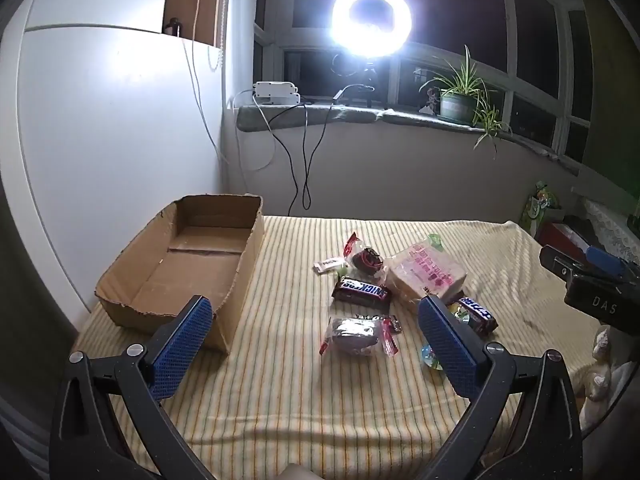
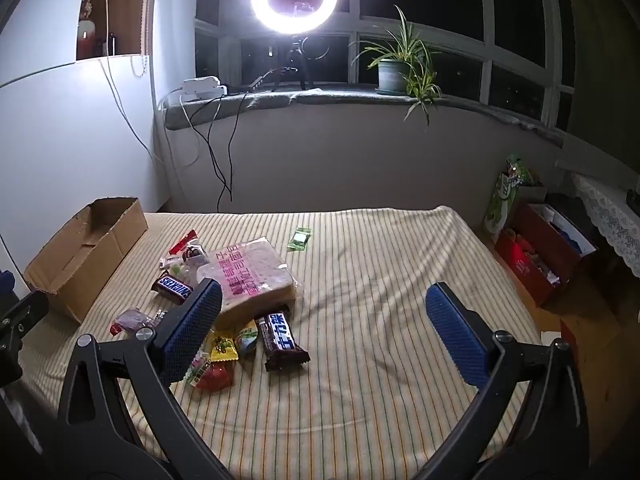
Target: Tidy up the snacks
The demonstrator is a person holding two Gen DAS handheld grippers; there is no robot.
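Note:
Snacks lie in a loose pile on a striped cloth (image 1: 304, 384): a bagged bread loaf (image 1: 428, 276) (image 2: 252, 280), a brown Snickers bar (image 1: 362, 290) (image 2: 174, 288), a second dark bar (image 2: 282, 342) (image 1: 478, 314), a clear-wrapped dark cake (image 1: 354, 334), small candies (image 2: 224, 346) and a green packet (image 2: 300, 238) lying apart. An empty cardboard box (image 1: 180, 264) (image 2: 80, 256) stands at the left. My left gripper (image 1: 314, 310) hovers open in front of the pile, holding nothing. My right gripper (image 2: 324, 296) is open too, over bare cloth to the right of the snacks.
A ring light (image 1: 372, 20) glares from the windowsill beside a potted plant (image 2: 400, 68). Cables hang down the wall behind. A white wall (image 1: 100, 140) runs along the left. Red boxes (image 2: 536, 256) sit on the floor past the right edge of the cloth.

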